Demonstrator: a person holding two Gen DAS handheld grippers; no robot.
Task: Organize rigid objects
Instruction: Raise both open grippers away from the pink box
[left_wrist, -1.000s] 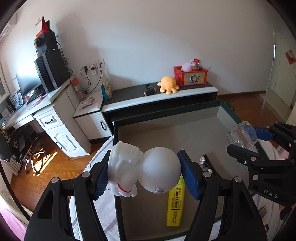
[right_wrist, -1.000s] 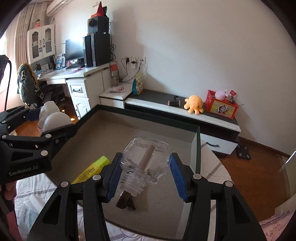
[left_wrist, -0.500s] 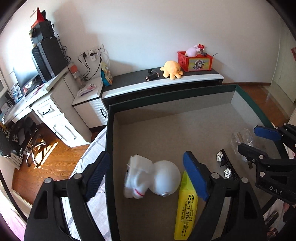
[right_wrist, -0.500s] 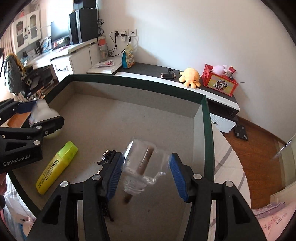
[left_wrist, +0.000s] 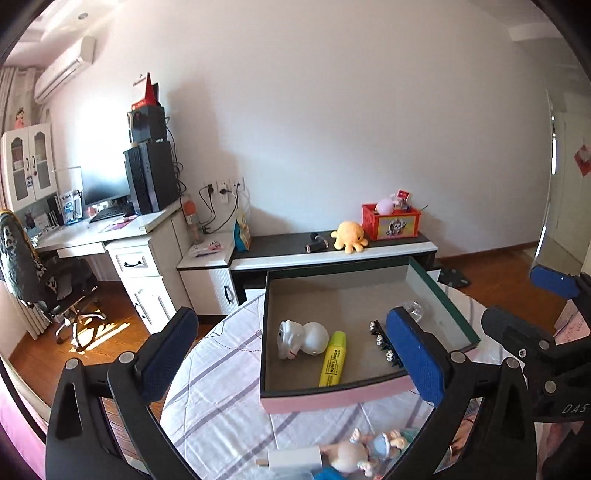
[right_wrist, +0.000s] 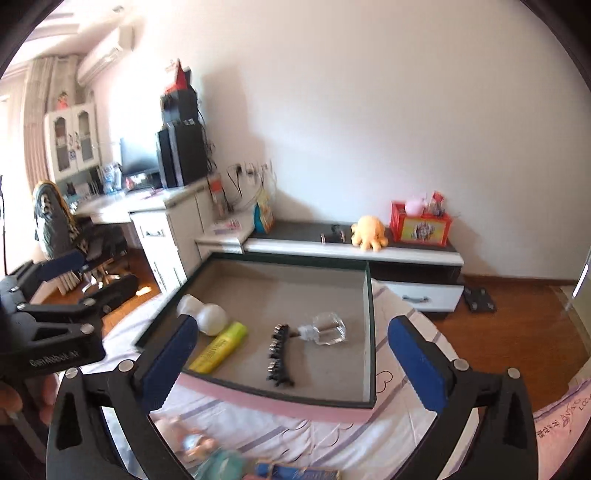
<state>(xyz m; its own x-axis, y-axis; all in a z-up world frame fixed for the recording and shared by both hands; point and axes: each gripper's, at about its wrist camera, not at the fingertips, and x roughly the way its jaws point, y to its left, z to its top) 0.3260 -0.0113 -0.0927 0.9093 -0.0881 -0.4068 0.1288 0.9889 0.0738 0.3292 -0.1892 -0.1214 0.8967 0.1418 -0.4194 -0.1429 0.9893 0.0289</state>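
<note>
— Both grippers, left gripper (left_wrist: 291, 356) and right gripper (right_wrist: 291, 356), had just spread their jaws wide, nothing between them.

— And the box (right_wrist: 370, 332)?

— It held the white figurine (left_wrist: 303, 338), yellow highlighter (left_wrist: 332, 363), black clip (right_wrist: 279, 354) and glass bottle (right_wrist: 327, 328). I judged the doll (left_wrist: 364, 448) on the near bedsheet (left_wrist: 221, 369) next: approach low, square.

Count, tray (right_wrist: 370, 325): 1 white figurine (right_wrist: 207, 314), 1 yellow highlighter (right_wrist: 219, 347), 1 black hair comb (right_wrist: 279, 354), 1 clear glass bottle (right_wrist: 327, 328). Total 4 items in 1 tray. On striped cloth (left_wrist: 221, 369) outside tray: 1 doll (left_wrist: 369, 448), 1 white box (left_wrist: 295, 458).
</note>
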